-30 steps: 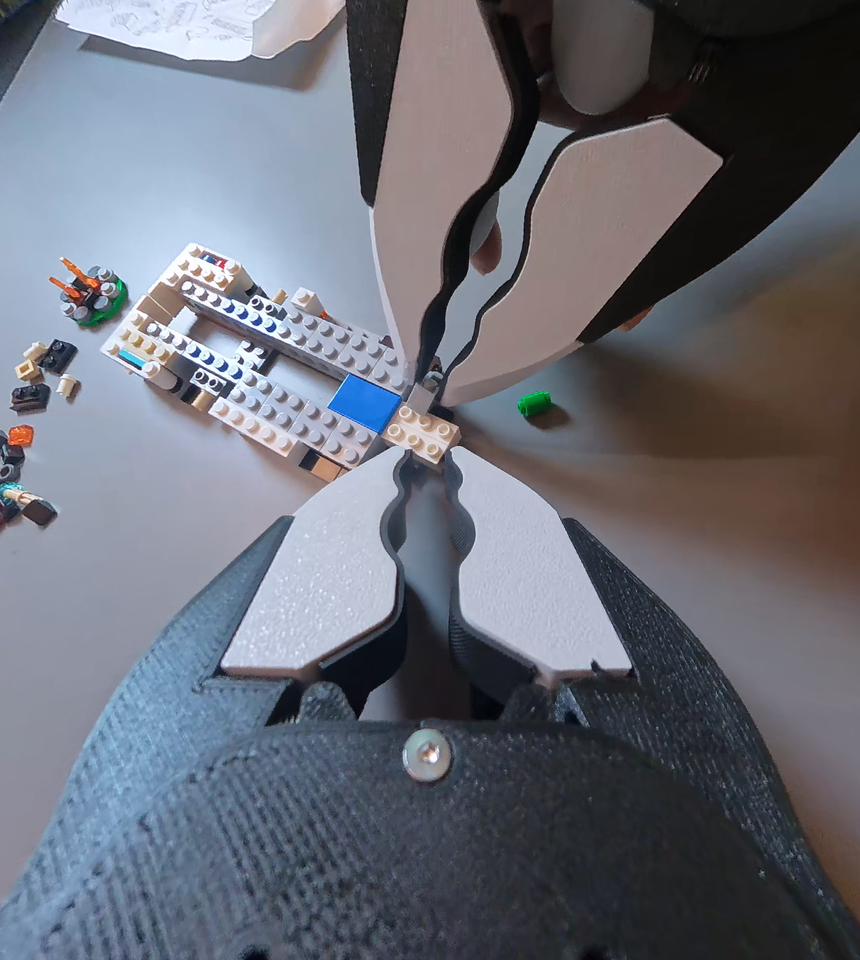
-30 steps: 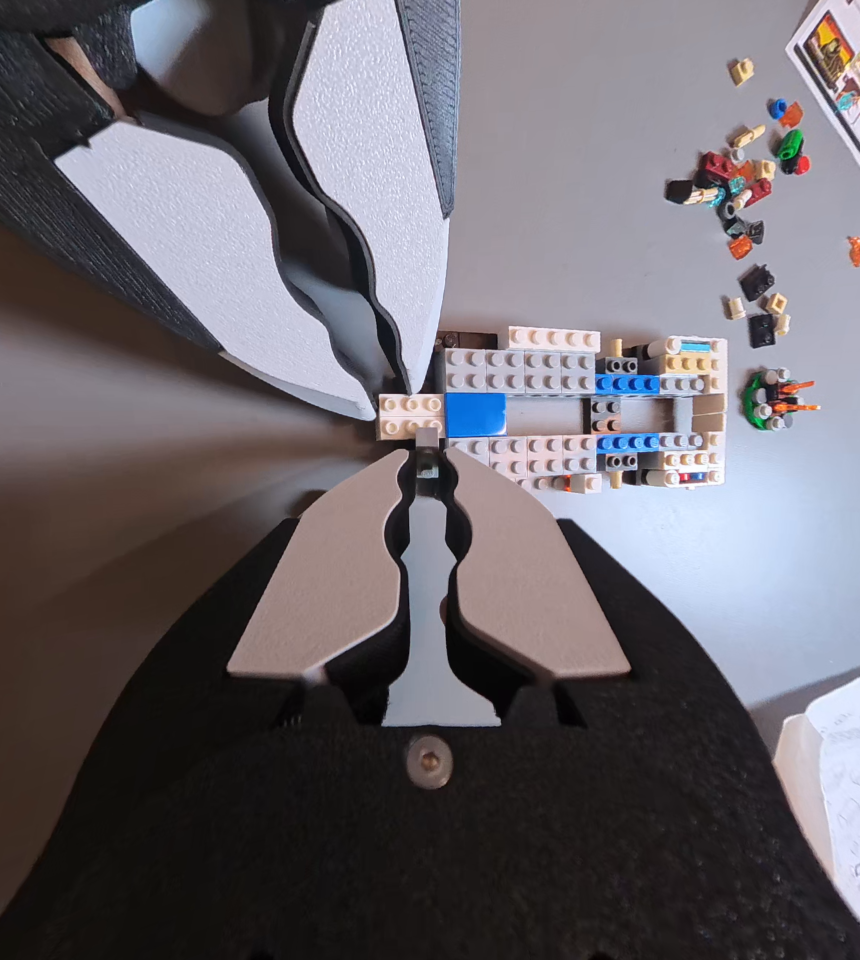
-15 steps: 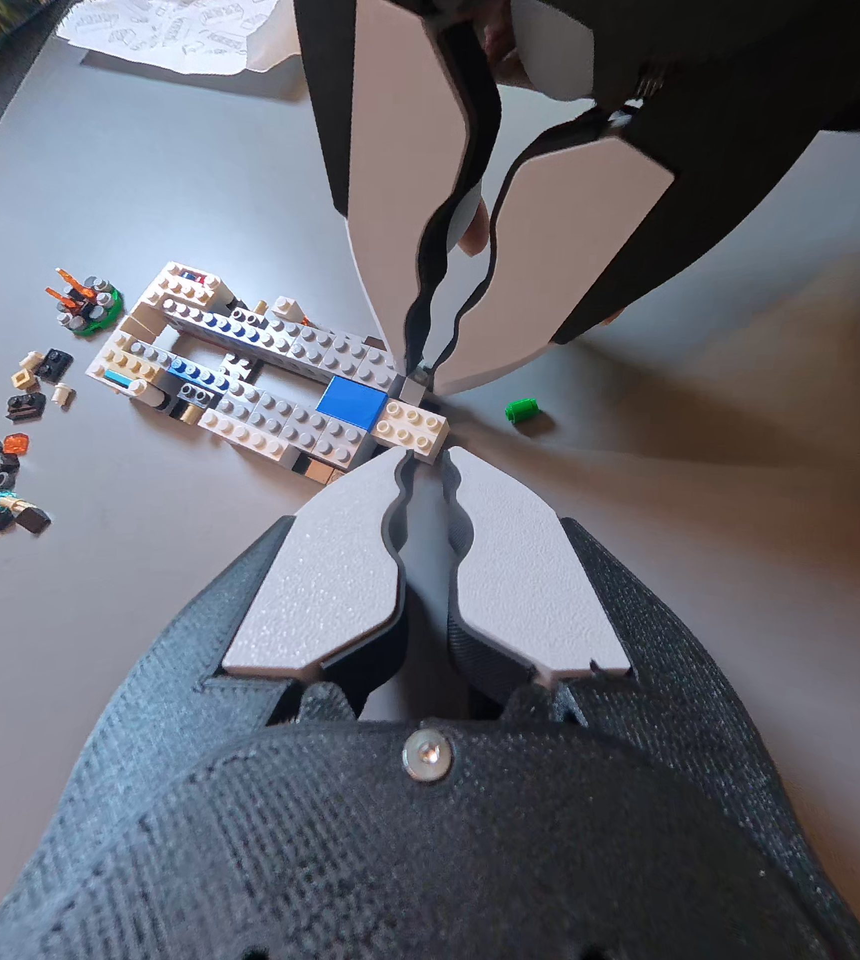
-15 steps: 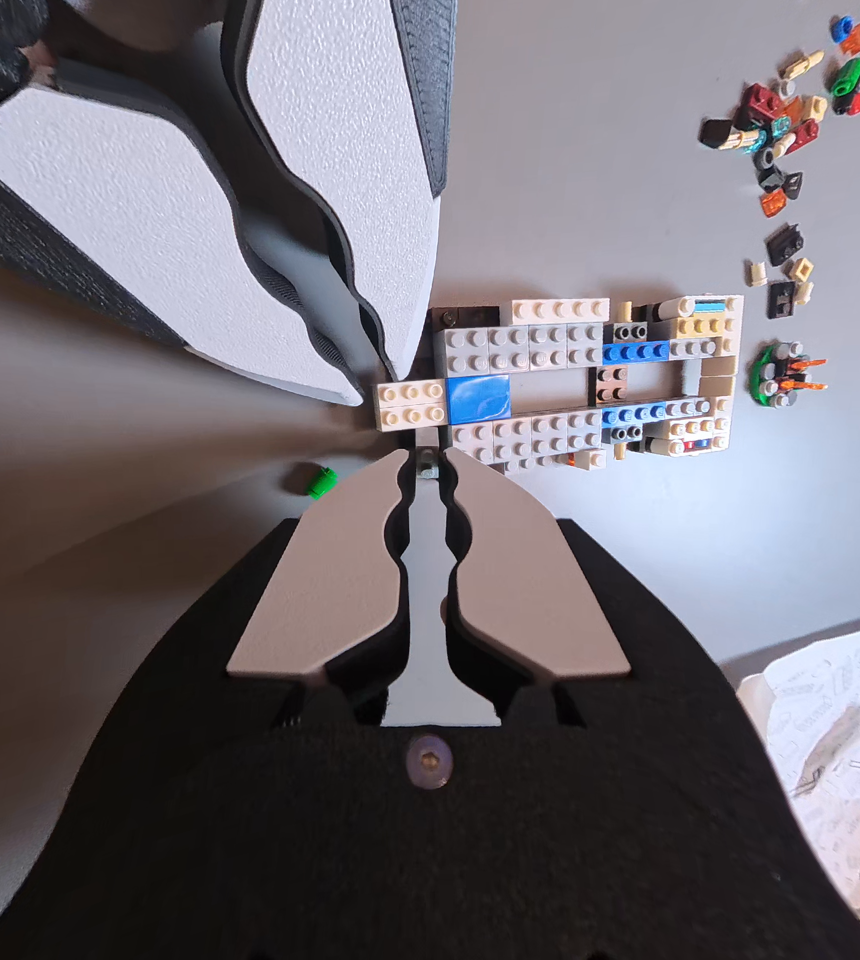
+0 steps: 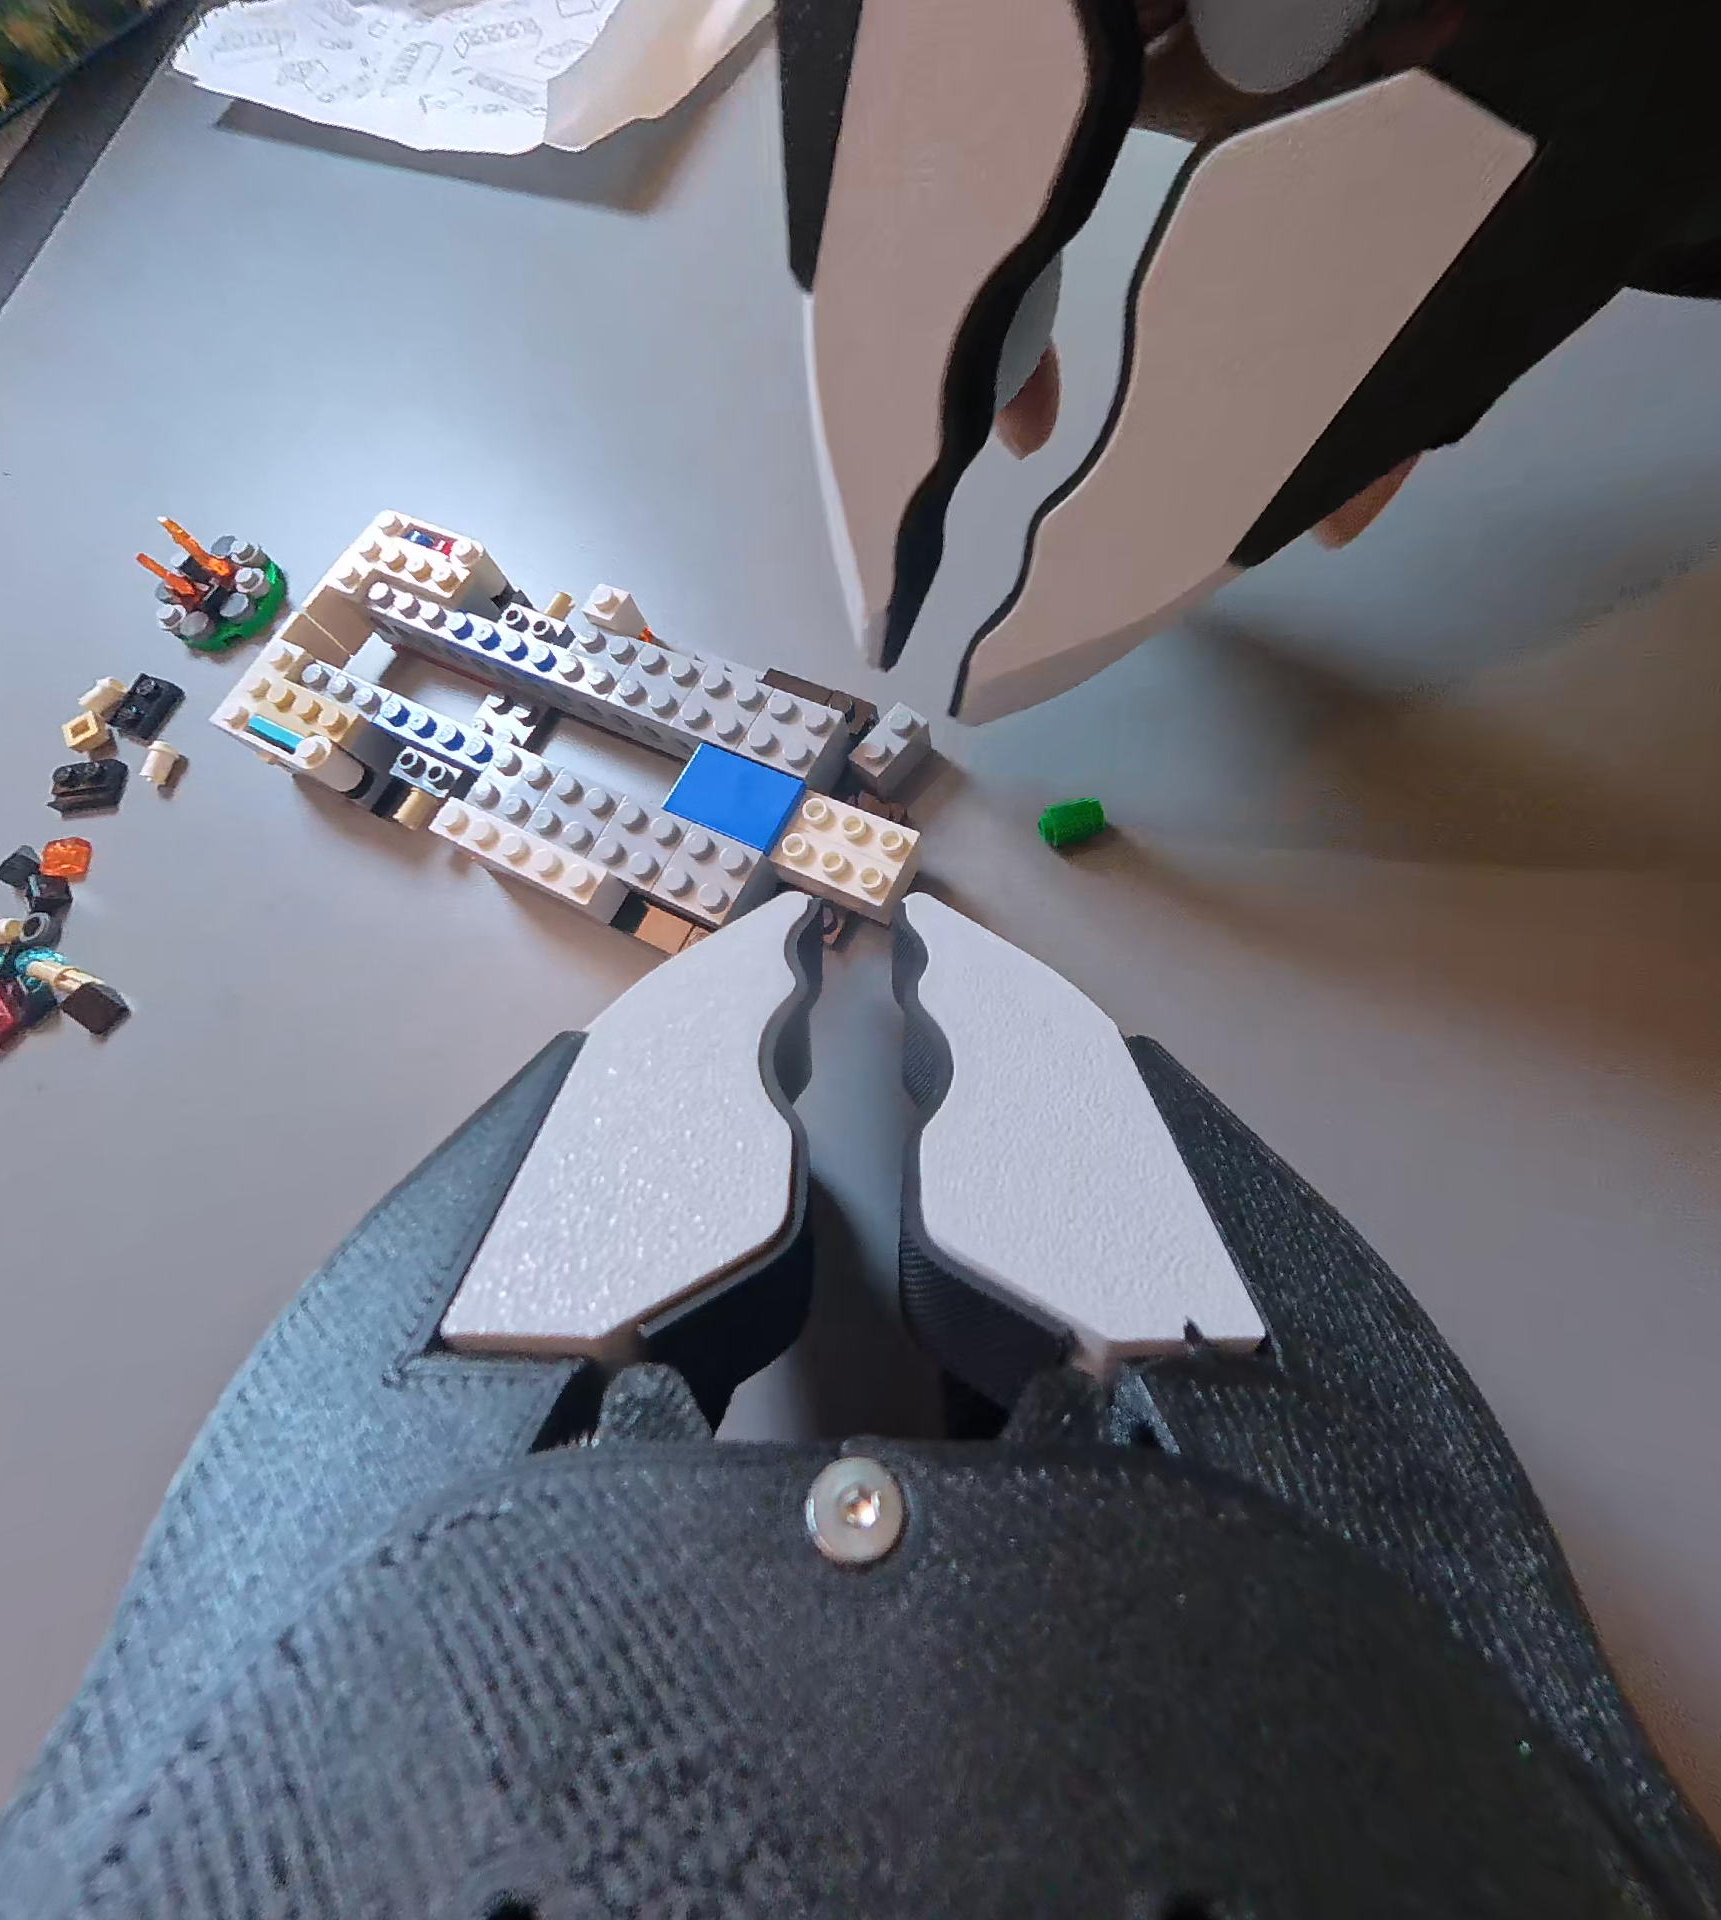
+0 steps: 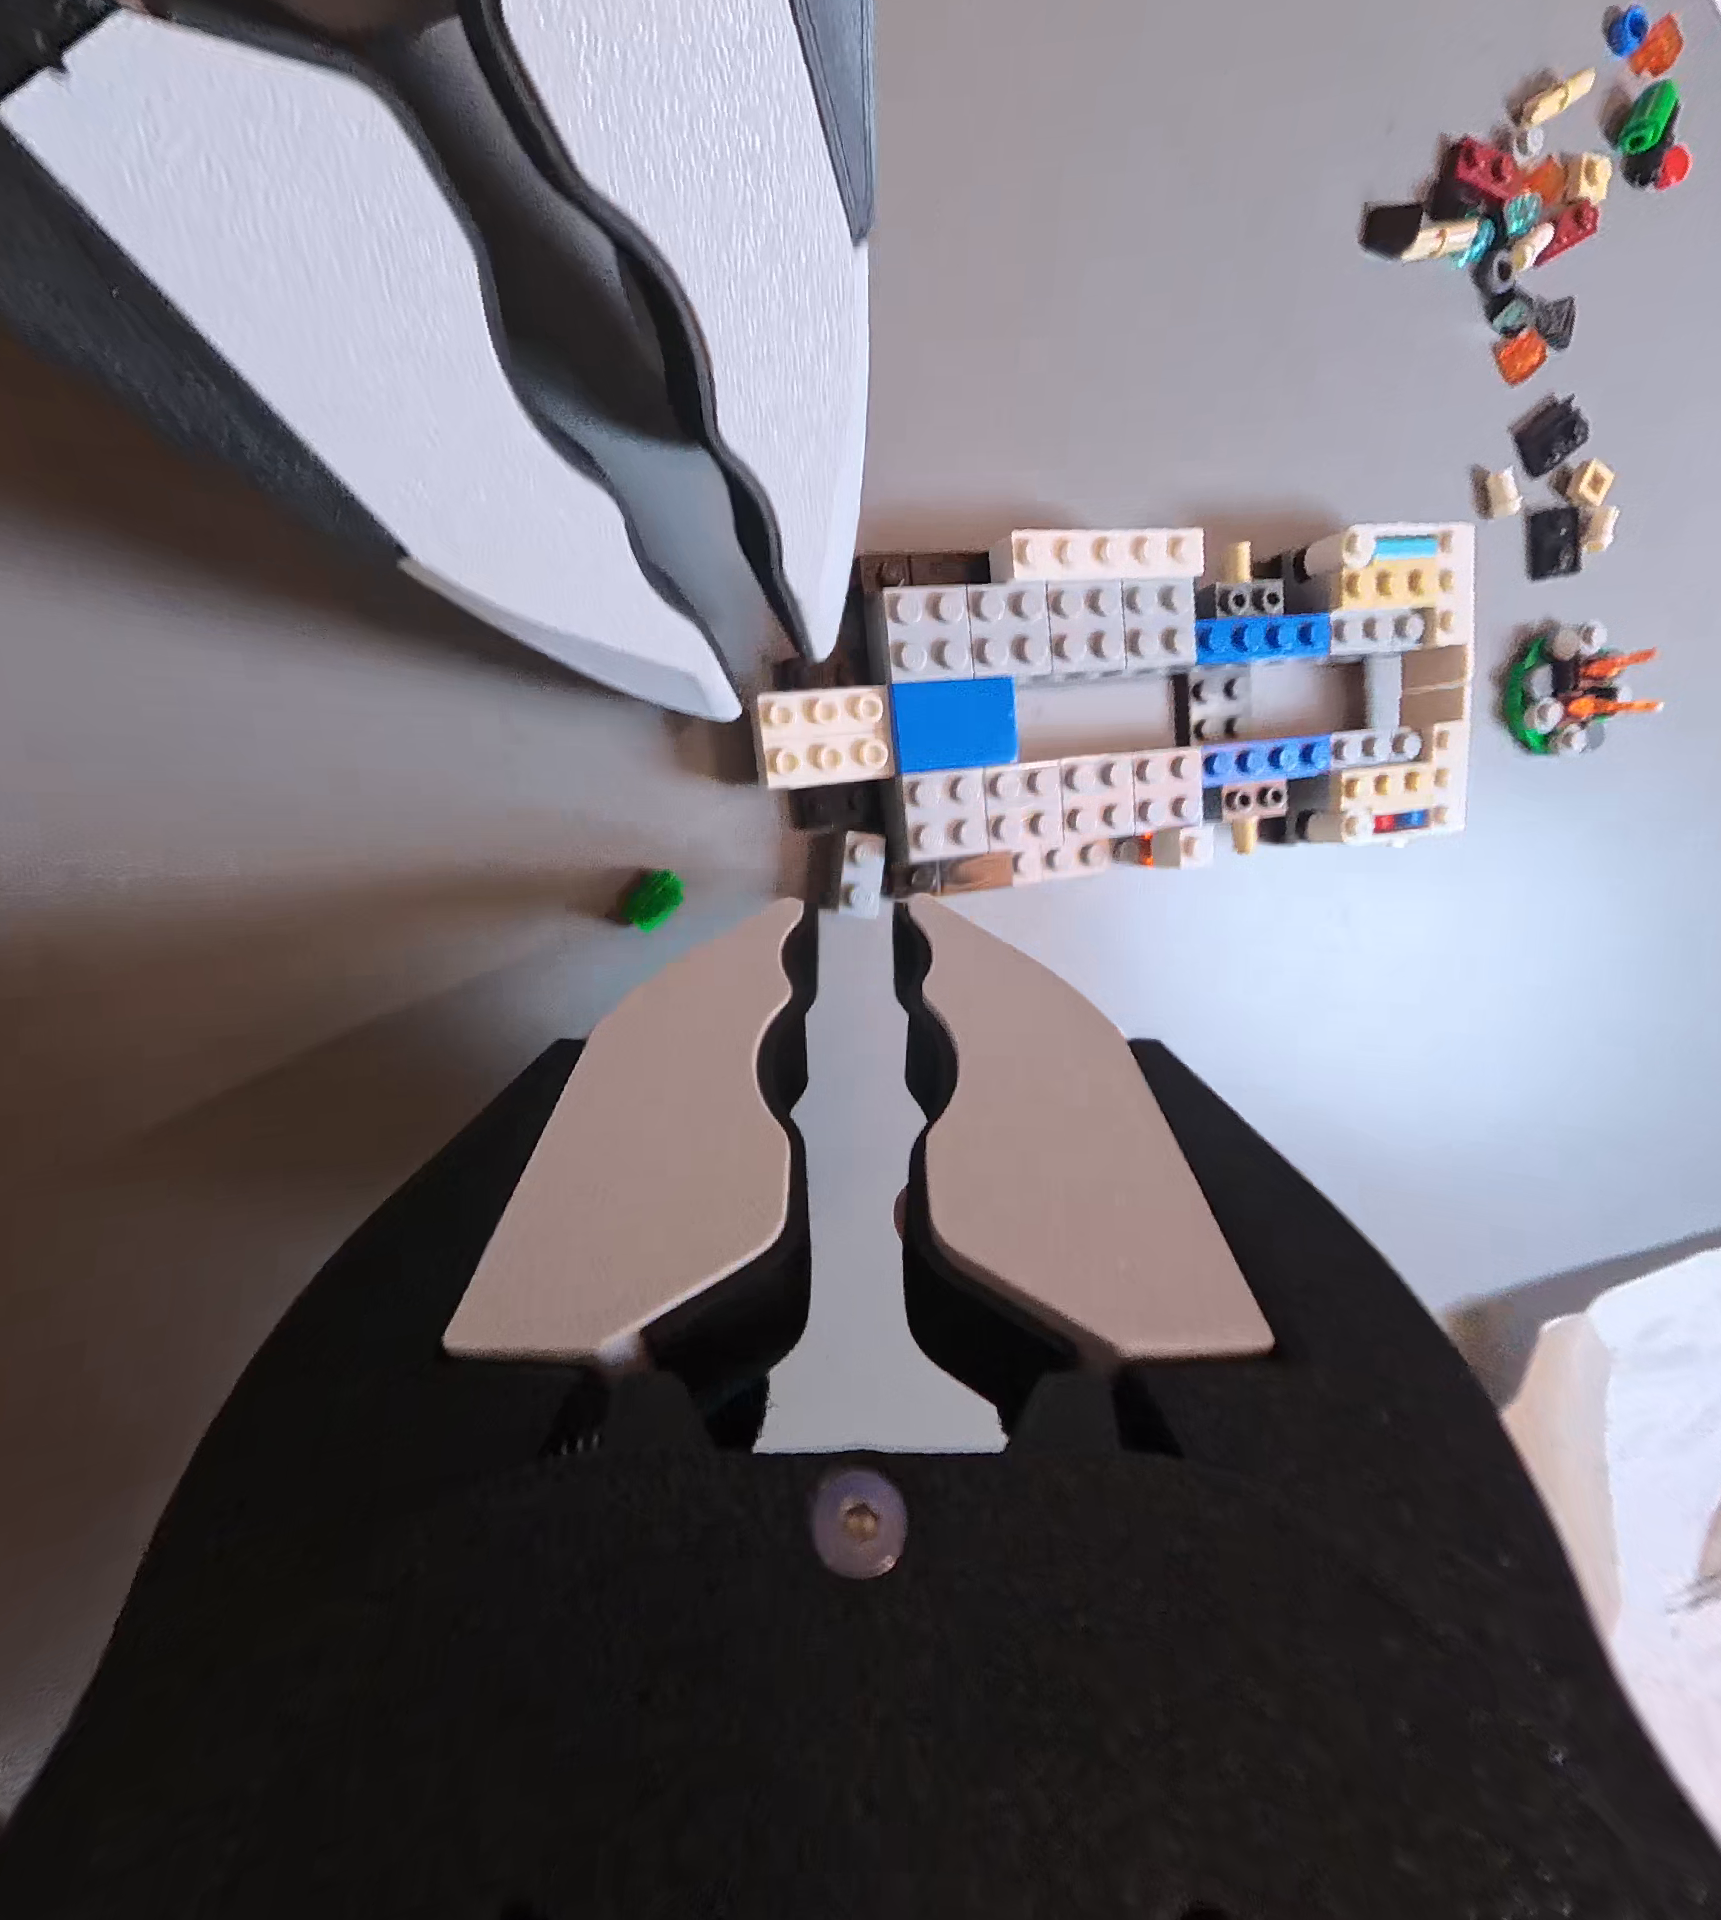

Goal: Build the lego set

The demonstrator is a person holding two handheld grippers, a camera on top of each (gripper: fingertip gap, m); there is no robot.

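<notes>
Left tongs (image 5: 851, 914): slightly parted and nothing is held; the tips are set at the near edge of the brick model (image 5: 565, 727), beside its cream plate (image 5: 851, 842).
Right tongs (image 6: 851, 914): slightly parted with nothing gripped, seen raised above the counter (image 5: 1355, 1039) from the left view; a small grey brick (image 6: 861, 875) at the model's corner lies just beyond the tips.
Nearby: a green stud (image 5: 1072, 821) lies apart from the model; loose bricks (image 5: 4, 966) and a paper sheet (image 5: 440, 73) are spread farther off.
</notes>
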